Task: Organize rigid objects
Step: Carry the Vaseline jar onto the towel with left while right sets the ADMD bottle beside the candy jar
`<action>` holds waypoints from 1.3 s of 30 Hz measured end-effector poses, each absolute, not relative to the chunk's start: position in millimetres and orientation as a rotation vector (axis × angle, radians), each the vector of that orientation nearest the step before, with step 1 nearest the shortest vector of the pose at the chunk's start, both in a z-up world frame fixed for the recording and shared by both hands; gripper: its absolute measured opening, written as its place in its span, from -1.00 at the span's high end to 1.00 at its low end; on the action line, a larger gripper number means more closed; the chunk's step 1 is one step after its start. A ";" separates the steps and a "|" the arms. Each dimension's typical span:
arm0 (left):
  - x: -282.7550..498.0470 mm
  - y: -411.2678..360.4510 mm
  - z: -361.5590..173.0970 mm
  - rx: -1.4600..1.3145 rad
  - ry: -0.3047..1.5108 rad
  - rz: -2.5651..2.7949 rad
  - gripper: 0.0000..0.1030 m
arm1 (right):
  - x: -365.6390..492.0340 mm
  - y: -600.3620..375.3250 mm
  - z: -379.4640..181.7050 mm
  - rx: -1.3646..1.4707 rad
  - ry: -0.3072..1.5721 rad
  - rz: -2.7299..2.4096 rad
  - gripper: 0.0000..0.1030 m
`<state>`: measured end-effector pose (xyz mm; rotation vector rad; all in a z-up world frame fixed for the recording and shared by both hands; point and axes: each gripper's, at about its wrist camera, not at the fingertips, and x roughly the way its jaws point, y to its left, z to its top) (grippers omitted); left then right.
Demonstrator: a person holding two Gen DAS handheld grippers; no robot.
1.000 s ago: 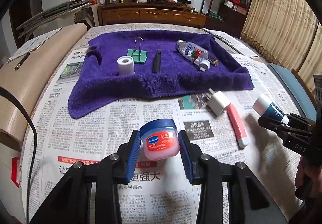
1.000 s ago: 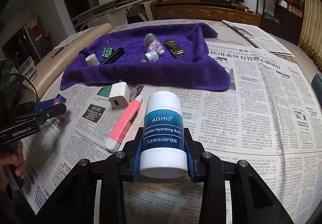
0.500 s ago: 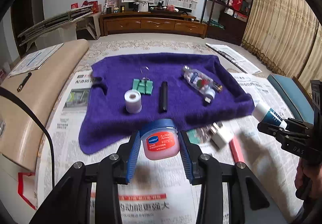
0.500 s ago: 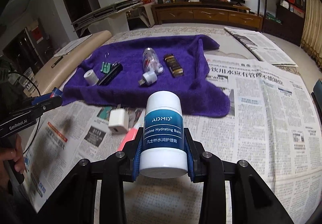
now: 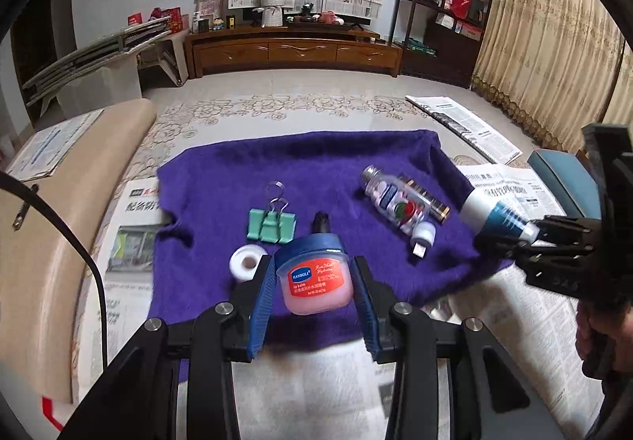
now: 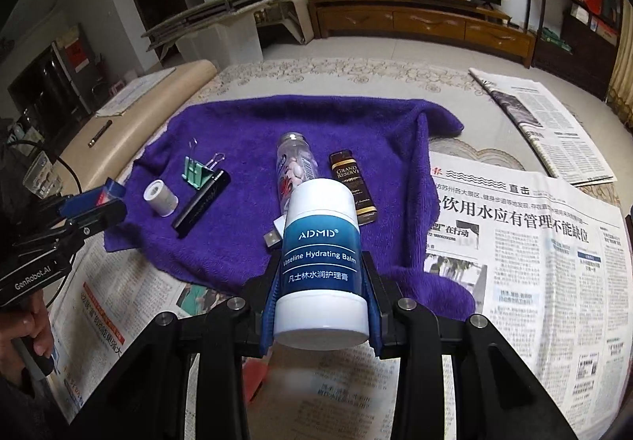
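Both grippers have carried their loads forward, off the newspaper [image 6: 534,242] and up to the near edge of the purple towel [image 5: 316,163]. Closest, the left gripper [image 5: 312,282] pinches a pink lip balm jar [image 5: 314,276] between its blue pads, above the towel's front hem. To its right, the right gripper [image 6: 320,293] clamps the white-and-blue balm stick [image 6: 320,262]. Farther on the towel lie a white tape roll [image 5: 247,262], a green binder clip [image 5: 272,224], a black tube [image 6: 201,204], a clear bottle [image 5: 391,199] and a small brown bottle [image 6: 352,187].
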<state>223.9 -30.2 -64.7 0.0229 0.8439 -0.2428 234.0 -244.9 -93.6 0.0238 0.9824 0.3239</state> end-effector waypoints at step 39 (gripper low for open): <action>286.0 -97.6 -113.1 0.167 0.992 -0.316 0.29 | 290.4 -233.2 -127.8 -0.181 1.202 0.446 0.24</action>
